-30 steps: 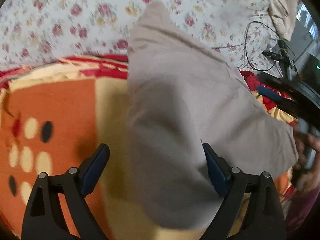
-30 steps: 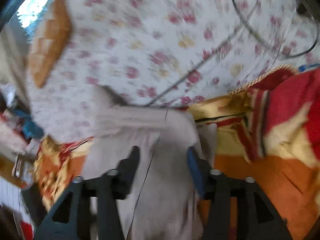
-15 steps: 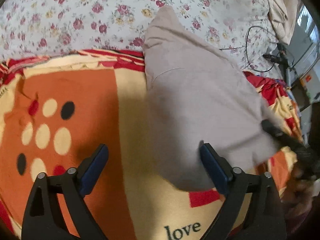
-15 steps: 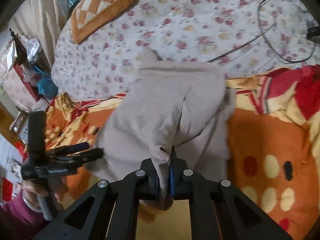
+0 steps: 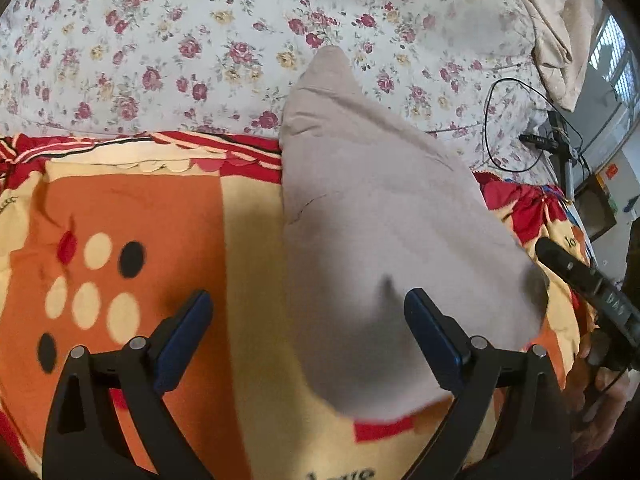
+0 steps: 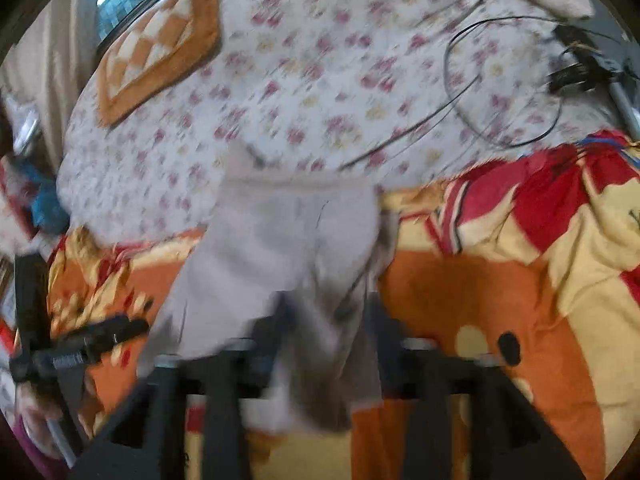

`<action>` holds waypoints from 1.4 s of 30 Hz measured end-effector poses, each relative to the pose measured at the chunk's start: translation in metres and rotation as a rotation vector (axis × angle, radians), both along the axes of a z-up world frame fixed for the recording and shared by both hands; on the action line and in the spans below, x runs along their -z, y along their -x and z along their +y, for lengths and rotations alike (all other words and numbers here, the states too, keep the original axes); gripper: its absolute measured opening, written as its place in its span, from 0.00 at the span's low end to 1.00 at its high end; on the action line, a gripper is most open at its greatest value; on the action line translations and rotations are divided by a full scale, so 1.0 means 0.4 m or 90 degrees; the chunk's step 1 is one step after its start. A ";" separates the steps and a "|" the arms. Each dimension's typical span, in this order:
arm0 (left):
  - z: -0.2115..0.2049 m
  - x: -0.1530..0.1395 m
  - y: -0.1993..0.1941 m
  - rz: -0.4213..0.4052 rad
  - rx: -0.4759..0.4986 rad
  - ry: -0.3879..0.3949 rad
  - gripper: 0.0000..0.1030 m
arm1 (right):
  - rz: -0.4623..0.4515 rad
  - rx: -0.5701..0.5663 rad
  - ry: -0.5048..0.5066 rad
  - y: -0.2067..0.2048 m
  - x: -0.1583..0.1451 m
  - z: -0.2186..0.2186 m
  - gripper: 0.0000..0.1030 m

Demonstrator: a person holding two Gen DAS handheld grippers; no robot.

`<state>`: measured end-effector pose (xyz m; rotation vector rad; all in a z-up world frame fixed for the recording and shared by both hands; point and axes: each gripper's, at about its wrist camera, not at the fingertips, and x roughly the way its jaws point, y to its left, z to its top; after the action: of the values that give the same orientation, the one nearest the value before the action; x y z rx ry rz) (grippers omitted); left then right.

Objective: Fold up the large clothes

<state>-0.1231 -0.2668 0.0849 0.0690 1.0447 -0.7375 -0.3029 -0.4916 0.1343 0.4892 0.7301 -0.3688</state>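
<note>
1. The blanket carries partly cut-off writing, "love".
2. The garment, grey and folded, lies on the blanket, its tip over the sheet.
3. The left gripper stands open above the garment's edge.
4. The right gripper, blurred, has just been opening, with the cloth between its jaws.

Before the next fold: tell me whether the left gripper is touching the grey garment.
Cannot tell. In the left wrist view the open left gripper overlaps the grey garment, one finger against its edge; no contact or gap shows plainly.

"love" on the blanket
</note>
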 end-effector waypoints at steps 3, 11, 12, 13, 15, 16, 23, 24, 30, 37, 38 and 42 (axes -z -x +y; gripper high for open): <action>-0.045 0.035 -0.005 0.020 0.018 -0.015 0.94 | 0.011 0.001 -0.032 -0.065 0.032 -0.025 0.60; -0.072 0.083 -0.015 0.074 0.057 -0.001 0.94 | 0.055 0.010 -0.131 -0.100 0.225 -0.131 0.57; -0.065 0.071 -0.025 0.066 0.057 0.013 0.94 | 0.041 0.005 -0.141 -0.092 0.215 -0.138 0.60; -0.057 0.062 -0.040 0.059 0.050 0.029 0.94 | 0.021 -0.003 -0.148 -0.087 0.205 -0.144 0.62; -0.054 0.062 -0.074 0.075 0.040 0.057 0.95 | -0.010 -0.021 -0.167 -0.088 0.200 -0.154 0.64; -0.060 0.072 -0.087 0.094 0.040 0.064 0.97 | -0.015 -0.028 -0.180 -0.093 0.205 -0.160 0.68; -0.119 0.167 -0.147 0.184 0.087 0.065 1.00 | -0.029 -0.105 -0.278 -0.159 0.271 -0.176 0.76; -0.128 0.167 -0.150 0.187 0.097 0.061 1.00 | -0.035 -0.121 -0.286 -0.165 0.271 -0.174 0.76; -0.134 0.107 -0.119 0.122 0.174 0.073 0.45 | -0.052 -0.134 -0.240 -0.190 0.231 -0.115 0.33; 0.039 -0.050 -0.045 0.084 0.177 0.130 0.37 | -0.105 -0.193 -0.240 -0.128 0.098 0.024 0.26; 0.069 -0.072 -0.032 0.082 0.175 0.130 0.37 | -0.106 -0.208 -0.251 -0.116 0.089 0.057 0.26; 0.195 -0.081 0.054 0.072 0.146 0.081 0.39 | -0.107 -0.244 -0.276 -0.077 0.104 0.161 0.27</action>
<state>-0.1446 -0.1886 0.1174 0.0383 1.1070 -1.0242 -0.2722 -0.4271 0.0929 0.7616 0.7231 0.1948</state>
